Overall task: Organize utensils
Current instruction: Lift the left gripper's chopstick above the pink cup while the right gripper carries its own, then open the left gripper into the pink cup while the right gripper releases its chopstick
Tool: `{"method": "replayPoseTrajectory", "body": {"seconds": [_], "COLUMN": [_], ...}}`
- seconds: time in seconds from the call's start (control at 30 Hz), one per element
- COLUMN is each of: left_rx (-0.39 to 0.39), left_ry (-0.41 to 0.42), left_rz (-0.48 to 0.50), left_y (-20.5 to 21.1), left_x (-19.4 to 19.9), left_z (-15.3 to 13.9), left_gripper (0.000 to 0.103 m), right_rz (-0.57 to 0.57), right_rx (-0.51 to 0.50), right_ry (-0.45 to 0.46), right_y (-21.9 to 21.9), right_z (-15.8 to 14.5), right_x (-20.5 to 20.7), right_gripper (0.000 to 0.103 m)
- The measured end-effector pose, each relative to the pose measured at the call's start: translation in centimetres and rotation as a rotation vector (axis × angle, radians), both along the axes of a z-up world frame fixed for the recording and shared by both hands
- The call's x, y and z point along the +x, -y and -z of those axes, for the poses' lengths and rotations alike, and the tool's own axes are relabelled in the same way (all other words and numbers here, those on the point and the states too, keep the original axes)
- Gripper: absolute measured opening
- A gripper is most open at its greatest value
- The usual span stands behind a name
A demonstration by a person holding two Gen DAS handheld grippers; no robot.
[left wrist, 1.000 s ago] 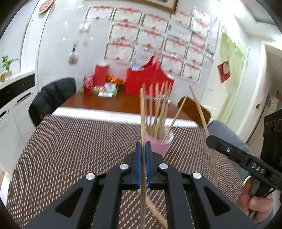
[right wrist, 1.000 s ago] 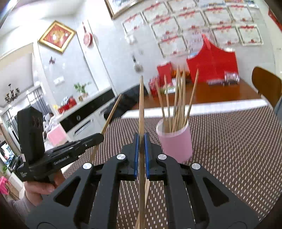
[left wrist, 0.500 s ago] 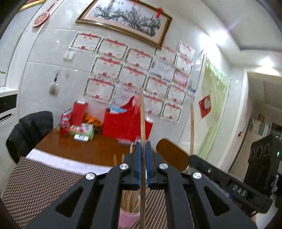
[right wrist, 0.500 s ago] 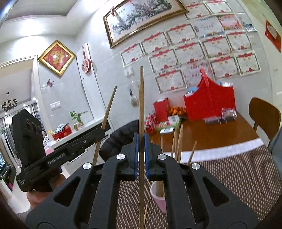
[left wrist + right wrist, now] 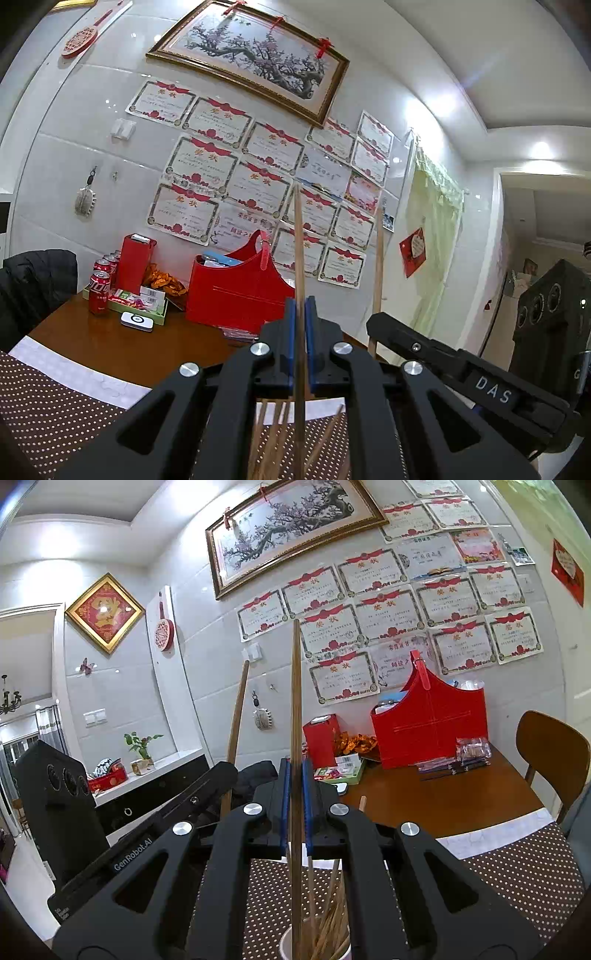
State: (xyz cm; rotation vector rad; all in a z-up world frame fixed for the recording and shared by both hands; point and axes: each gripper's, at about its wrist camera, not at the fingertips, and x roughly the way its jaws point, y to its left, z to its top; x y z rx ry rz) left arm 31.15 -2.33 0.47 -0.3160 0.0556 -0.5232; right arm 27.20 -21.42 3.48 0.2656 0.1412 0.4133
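My left gripper [image 5: 299,332] is shut on a wooden chopstick [image 5: 298,243] that stands upright between its blue pads. My right gripper [image 5: 296,794] is shut on another wooden chopstick [image 5: 296,686], also upright. Both are raised above a pink cup [image 5: 286,943] with several chopsticks [image 5: 328,923] in it, on the dotted brown mat. In the left wrist view only the chopstick tops [image 5: 271,435] show under my fingers. The right gripper [image 5: 461,373] with its chopstick [image 5: 377,266] is close on the right; the left gripper [image 5: 155,842] with its chopstick [image 5: 236,716] shows at the left in the right wrist view.
A wooden table [image 5: 122,350] behind the mat carries a red basket [image 5: 236,288], red cans [image 5: 99,291], a red box [image 5: 136,262] and snacks. A black jacket hangs on a chair [image 5: 33,284] at left. A wooden chair [image 5: 550,749] stands at right.
Both grippers have risen and tilted upward with their chopsticks held. The cup has dropped from mid-frame to the bottom edge, and the wall now fills both views.
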Motion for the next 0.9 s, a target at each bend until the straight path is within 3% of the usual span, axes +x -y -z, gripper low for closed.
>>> {"method": "replayPoseTrajectory", "body": {"seconds": [0.43,0.8,0.83,0.9], "left_rx": [-0.002,0.039,0.045,0.058], "left_ry": [-0.045,-0.082,-0.095,-0.112], "left_rz": [-0.016,-0.033,-0.036,-0.051], "left_y": [0.8,1.1,1.0,0.8], "left_x": [3.9,4.0,4.0,3.9], "left_z": [4.1,6.7,7.0,7.4], "left_gripper": [0.005,0.006,0.008,0.045], "right_rz": [0.0,-0.001,-0.002,-0.005], "right_rx": [-0.009,-0.03,-0.031,-0.027], "right_ry": [-0.048,-0.087,-0.095,-0.118], "right_y": [-0.6,-0.9,-0.9,-0.8], "right_z": [3.8,5.4,5.6,6.0], "right_x": [3.2,3.4,3.3,3.3], "right_gripper": [0.007,0.007,0.007,0.008]}}
